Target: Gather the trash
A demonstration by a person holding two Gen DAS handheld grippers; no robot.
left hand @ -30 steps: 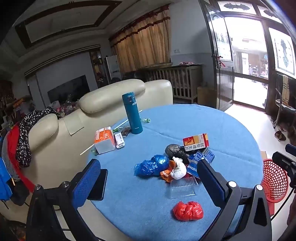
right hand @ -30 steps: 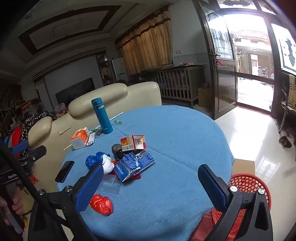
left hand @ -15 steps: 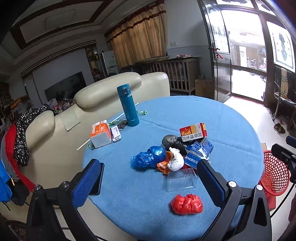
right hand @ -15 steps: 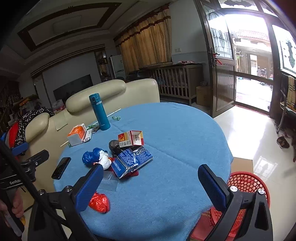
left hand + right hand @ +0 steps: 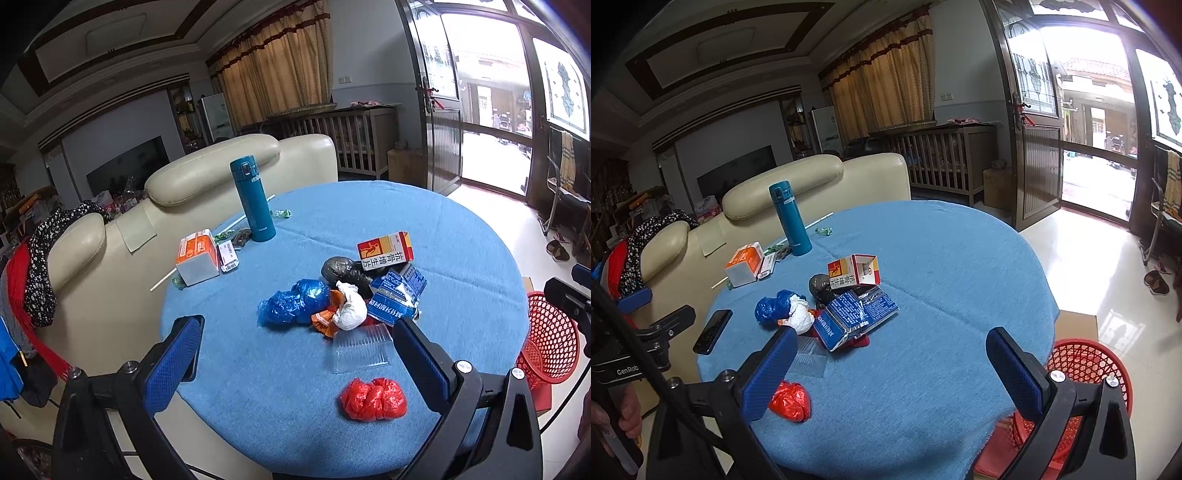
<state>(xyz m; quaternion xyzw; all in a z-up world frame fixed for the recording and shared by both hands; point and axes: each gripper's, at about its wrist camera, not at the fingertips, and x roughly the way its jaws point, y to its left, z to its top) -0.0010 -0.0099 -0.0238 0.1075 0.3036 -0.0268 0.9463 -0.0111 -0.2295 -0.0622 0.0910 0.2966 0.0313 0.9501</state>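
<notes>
Both claws had drifted back slightly from the table (image 5: 461, 229); your left claw (image 5: 295, 354) and right claw (image 5: 890, 365) stayed spread, empty. Nothing was collected: the trash pile (image 5: 343, 295) sat mid-table, the red basket (image 5: 1086, 362) waiting right.

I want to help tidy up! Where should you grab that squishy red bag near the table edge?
Pinch the red bag across its middle crease from above, probably with the open left tool. It's a soft, low, crumpled lump lying alone on the blue tablecloth, clear of the plastic tray, so nothing blocks coming straight down.
</notes>
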